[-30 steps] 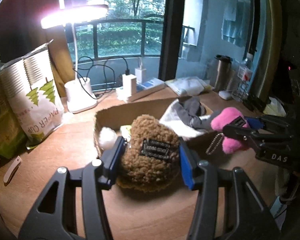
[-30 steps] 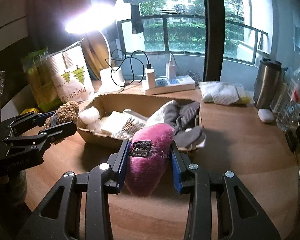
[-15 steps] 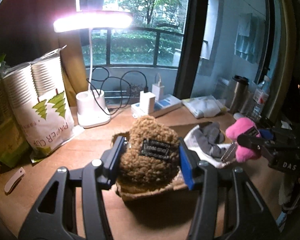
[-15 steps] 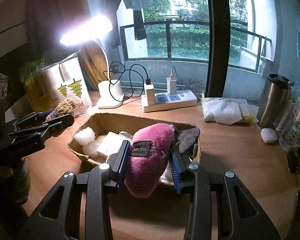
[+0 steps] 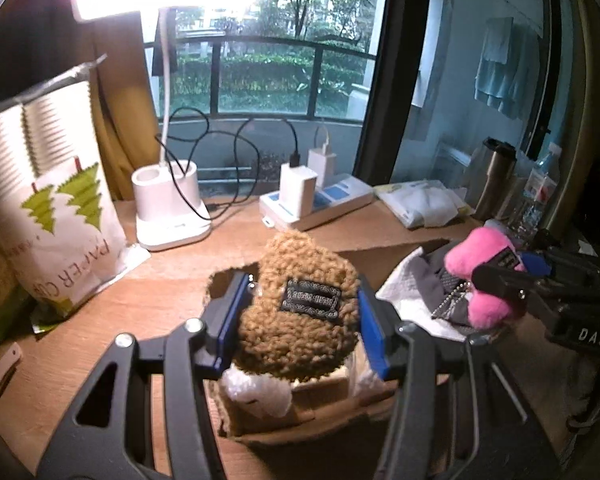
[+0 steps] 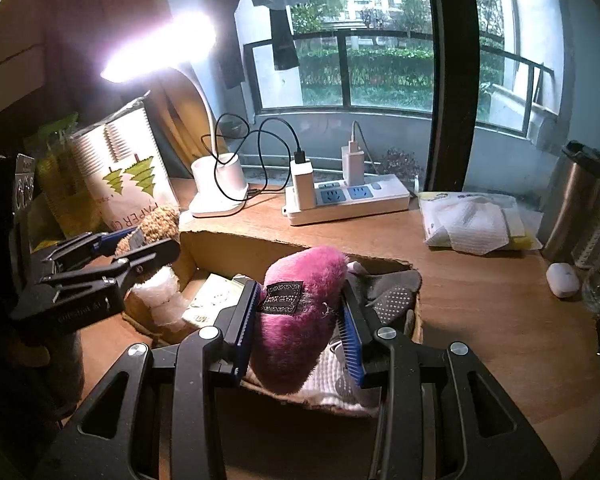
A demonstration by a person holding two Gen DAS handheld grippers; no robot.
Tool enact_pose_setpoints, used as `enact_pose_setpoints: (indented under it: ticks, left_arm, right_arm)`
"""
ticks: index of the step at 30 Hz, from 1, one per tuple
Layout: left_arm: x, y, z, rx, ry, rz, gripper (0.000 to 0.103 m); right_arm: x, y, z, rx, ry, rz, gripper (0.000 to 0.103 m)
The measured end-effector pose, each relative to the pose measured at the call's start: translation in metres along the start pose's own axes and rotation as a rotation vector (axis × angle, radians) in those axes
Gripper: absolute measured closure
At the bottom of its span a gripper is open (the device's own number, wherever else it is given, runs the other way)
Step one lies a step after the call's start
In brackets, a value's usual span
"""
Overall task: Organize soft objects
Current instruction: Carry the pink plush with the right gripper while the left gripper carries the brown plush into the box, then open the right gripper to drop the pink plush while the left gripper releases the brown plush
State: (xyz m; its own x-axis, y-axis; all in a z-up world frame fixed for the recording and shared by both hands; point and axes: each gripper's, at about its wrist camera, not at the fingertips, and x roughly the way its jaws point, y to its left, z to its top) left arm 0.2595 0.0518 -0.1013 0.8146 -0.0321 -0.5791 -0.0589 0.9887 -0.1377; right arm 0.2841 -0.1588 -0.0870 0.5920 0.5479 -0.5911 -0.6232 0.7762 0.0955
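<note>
Your left tongs (image 5: 298,322) are clenched on the brown plush (image 5: 300,320), their blue pads pressed into both sides of it, and it hangs over the left end of the cardboard box (image 6: 260,246), above a white fluffy toy (image 5: 256,390) lying inside. Your right tongs (image 6: 298,320) grip the pink plush (image 6: 296,320) the same way, holding it over the right part of the box, above the grey socks (image 6: 392,292) and a white cloth (image 6: 328,384) that fill that end. In the left view you can see the pink plush (image 5: 480,276) and the right tongs off to your right, over the socks; in the right view the left tongs (image 6: 136,250) and the brown plush (image 6: 160,224) sit at the box's left wall. Past the box, the tabletop (image 6: 480,300) carries a white power strip (image 6: 344,200) with two chargers plugged in, a lit desk lamp (image 5: 170,208) on its white base, and a paper cup bag (image 5: 52,208) standing at the left. Farther right lie a pack of tissues (image 6: 476,220), a steel tumbler (image 6: 572,200) and a small white case (image 6: 562,280). Behind everything is the window with its balcony railing.
</note>
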Motion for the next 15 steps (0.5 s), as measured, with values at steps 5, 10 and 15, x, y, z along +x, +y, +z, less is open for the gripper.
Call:
enact_pose_setpoints:
  ticks: [5, 10, 15]
  left_arm:
    - [0.018, 0.002, -0.001, -0.002, 0.036, 0.000, 0.050]
    - [0.034, 0.003, -0.007, -0.004, 0.081, -0.002, 0.049]
    - [0.040, 0.004, -0.009, -0.011, 0.092, -0.014, 0.048]
  right_arm:
    - [0.018, -0.005, 0.004, 0.007, 0.023, 0.009, 0.063]
    - [0.035, -0.009, 0.004, 0.013, 0.048, 0.015, 0.063]
    - [0.049, -0.011, 0.002, 0.018, 0.077, 0.022, 0.063]
